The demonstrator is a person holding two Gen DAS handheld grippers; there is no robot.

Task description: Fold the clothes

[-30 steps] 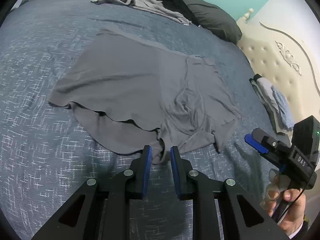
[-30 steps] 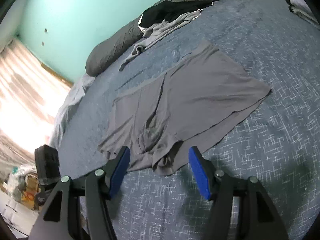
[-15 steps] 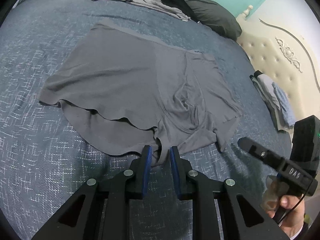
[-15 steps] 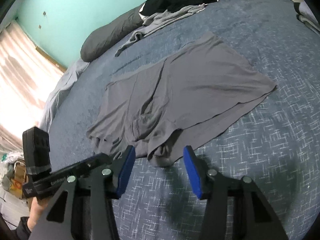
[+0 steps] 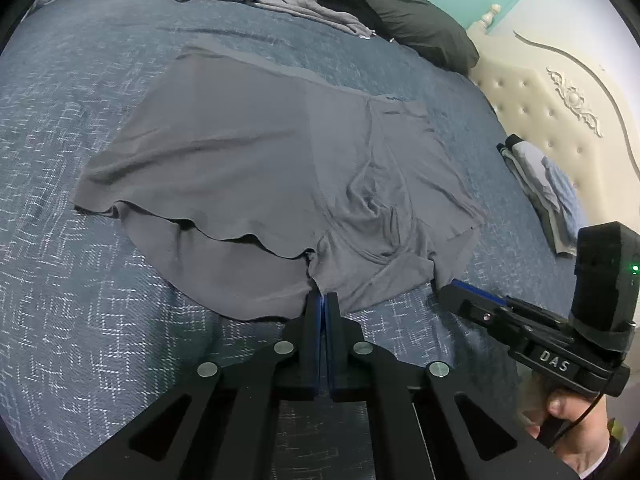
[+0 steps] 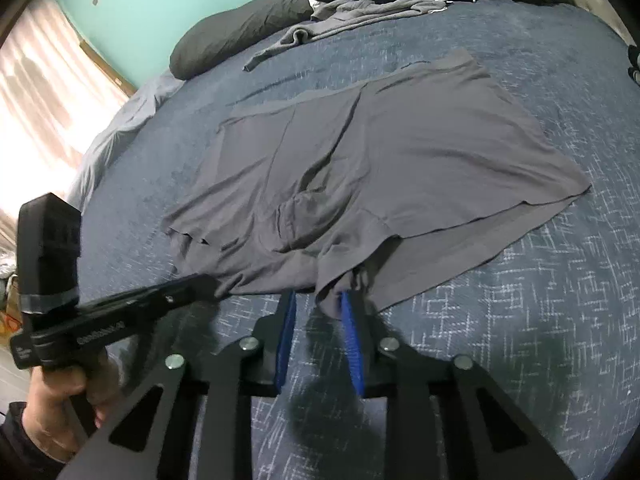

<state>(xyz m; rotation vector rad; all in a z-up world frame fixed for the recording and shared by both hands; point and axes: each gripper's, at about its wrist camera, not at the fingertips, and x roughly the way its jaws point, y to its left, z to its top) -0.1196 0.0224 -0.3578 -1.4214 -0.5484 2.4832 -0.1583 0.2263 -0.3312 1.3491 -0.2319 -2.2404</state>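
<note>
The bed (image 5: 72,128) carries the grey shorts (image 5: 248,168) spread flat on its blue cover. The left gripper (image 5: 322,300) has its fingers pressed together at the near hem, seemingly pinching only a sliver; a lift could slip free. The right gripper (image 6: 320,308) stands with its fingers parted around a bunched fold of hem; closing there might catch one layer only and drag the cloth askew.

One grey boxer shorts (image 5: 256,168) (spread flat), two grippers, two dark pillows
</note>
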